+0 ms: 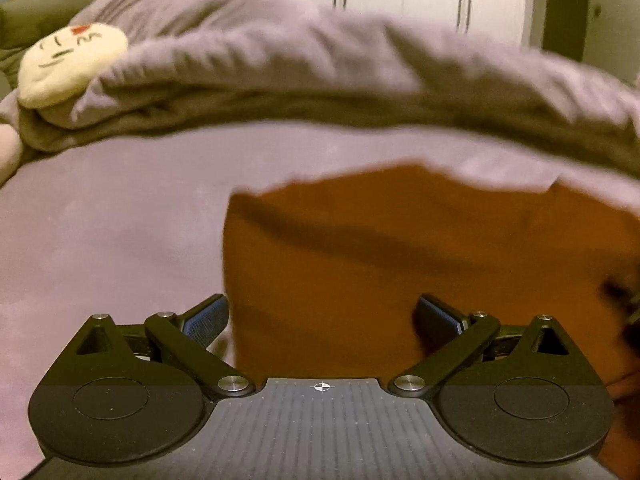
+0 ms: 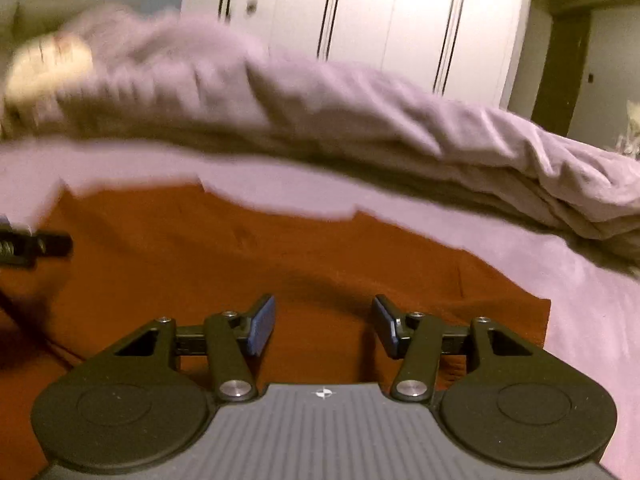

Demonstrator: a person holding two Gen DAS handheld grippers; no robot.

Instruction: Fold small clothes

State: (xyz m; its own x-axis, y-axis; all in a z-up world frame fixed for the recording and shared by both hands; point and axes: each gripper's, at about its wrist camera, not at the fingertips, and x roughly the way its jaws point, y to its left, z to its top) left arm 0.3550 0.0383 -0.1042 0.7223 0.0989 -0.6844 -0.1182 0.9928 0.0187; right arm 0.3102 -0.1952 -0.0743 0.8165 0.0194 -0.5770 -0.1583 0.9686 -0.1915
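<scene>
A bed [image 1: 120, 220] with a lilac sheet filled both views, a bunched duvet [image 1: 320, 72] and white wardrobe [image 2: 380, 20] behind it. The left gripper [image 1: 322, 316] stood spread wide and empty over the near left edge of the rust garment [image 1: 400, 260], while the right gripper [image 2: 322, 326] stood partly spread, pinching nothing, above the garment's right half. The garment lay flat with straight edges, so at least one fold looked done, and further folds probably remained.
</scene>
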